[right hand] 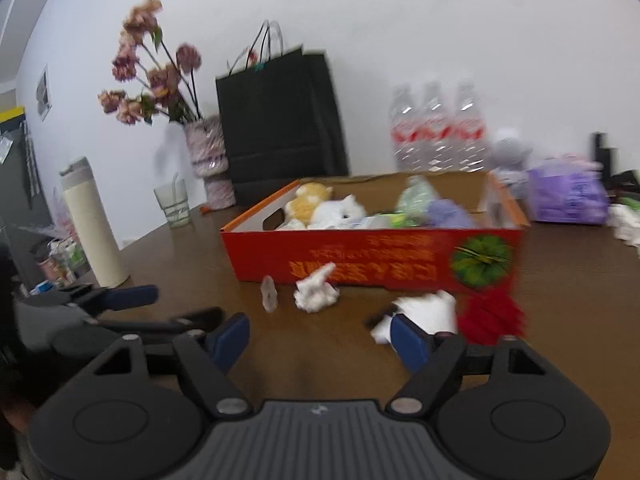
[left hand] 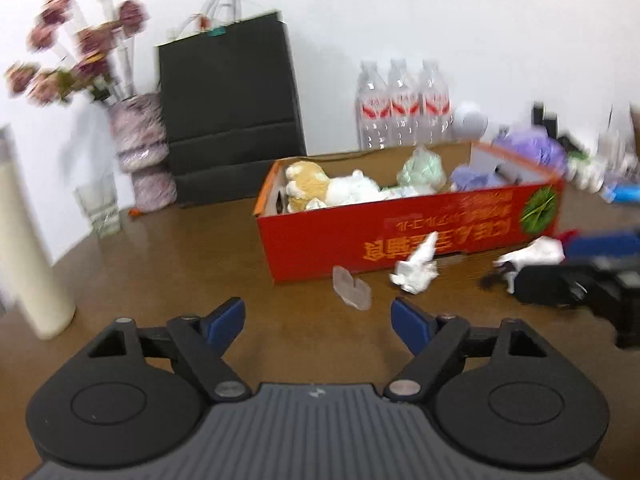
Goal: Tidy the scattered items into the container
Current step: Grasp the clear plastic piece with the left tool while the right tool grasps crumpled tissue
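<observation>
Right now both my left gripper [left hand: 316, 322] and right gripper [right hand: 320, 338] gape empty; crumpled white tissue [left hand: 416, 268] lies against the red cardboard box [left hand: 320, 244]. Lunging blurred, I might shove it under the wall.

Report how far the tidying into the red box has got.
Done: plush toys and soft green and purple bundles already lie in the red box. In hand: nothing; the left gripper and right gripper are both open and empty. Left: the clear wrapper, crumpled white paper, a white item and a red fluffy item on the table before the box.
</observation>
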Action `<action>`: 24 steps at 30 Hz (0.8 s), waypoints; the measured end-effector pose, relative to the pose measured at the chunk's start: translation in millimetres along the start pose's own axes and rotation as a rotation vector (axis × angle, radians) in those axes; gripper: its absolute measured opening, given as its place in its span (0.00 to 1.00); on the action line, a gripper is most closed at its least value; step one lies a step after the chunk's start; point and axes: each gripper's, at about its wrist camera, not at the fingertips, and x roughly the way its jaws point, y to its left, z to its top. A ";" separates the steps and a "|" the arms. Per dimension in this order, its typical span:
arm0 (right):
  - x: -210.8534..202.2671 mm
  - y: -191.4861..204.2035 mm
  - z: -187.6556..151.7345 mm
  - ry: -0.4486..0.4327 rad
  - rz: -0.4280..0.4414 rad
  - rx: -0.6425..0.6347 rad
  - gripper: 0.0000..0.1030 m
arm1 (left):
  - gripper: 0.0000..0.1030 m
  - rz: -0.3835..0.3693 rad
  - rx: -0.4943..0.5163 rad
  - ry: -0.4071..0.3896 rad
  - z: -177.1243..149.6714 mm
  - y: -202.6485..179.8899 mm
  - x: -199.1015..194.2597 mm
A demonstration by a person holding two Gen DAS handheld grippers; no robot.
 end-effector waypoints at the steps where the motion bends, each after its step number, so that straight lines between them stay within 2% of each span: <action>1: 15.8 1.5 6.8 0.015 -0.002 -0.004 0.72 | 0.75 -0.019 -0.004 0.015 2.2 -0.2 10.9; 3: 47.6 1.7 20.2 0.051 -0.004 0.004 0.68 | 0.72 -0.054 -0.020 0.049 4.6 1.8 28.1; 5: 72.0 -3.2 28.8 0.088 0.007 0.056 0.60 | 0.57 -0.071 -0.044 0.086 6.7 4.8 42.0; 6: 81.8 -5.8 30.6 0.106 0.013 0.081 0.58 | 0.53 -0.075 -0.060 0.091 7.5 6.9 46.1; 8: 99.0 -10.0 33.1 0.137 0.010 0.126 0.53 | 0.37 -0.087 -0.083 0.094 9.4 9.4 51.7; 9: 104.7 -12.6 32.9 0.146 0.013 0.150 0.51 | 0.32 -0.103 -0.089 0.094 9.5 10.4 53.4; 11: 113.5 -16.0 31.5 0.164 0.030 0.188 0.36 | 0.18 -0.125 -0.099 0.098 9.7 11.7 54.4; 12: 116.8 -15.8 30.3 0.172 0.029 0.191 0.31 | 0.14 -0.132 -0.103 0.099 9.7 12.3 54.8; 13: 119.2 -14.6 28.8 0.177 0.024 0.184 0.19 | 0.10 -0.135 -0.108 0.097 9.3 12.9 54.5; 18: 109.9 -14.1 28.2 0.152 -0.007 0.188 0.09 | 0.05 -0.075 -0.113 0.084 3.5 14.1 36.2; 21: 78.8 -9.5 29.9 0.080 -0.035 0.150 0.08 | 0.05 -0.052 -0.146 0.050 -1.7 19.3 6.9; 24: 41.1 1.3 26.3 0.007 -0.059 0.099 0.08 | 0.05 -0.001 -0.155 -0.029 -9.4 17.1 -36.9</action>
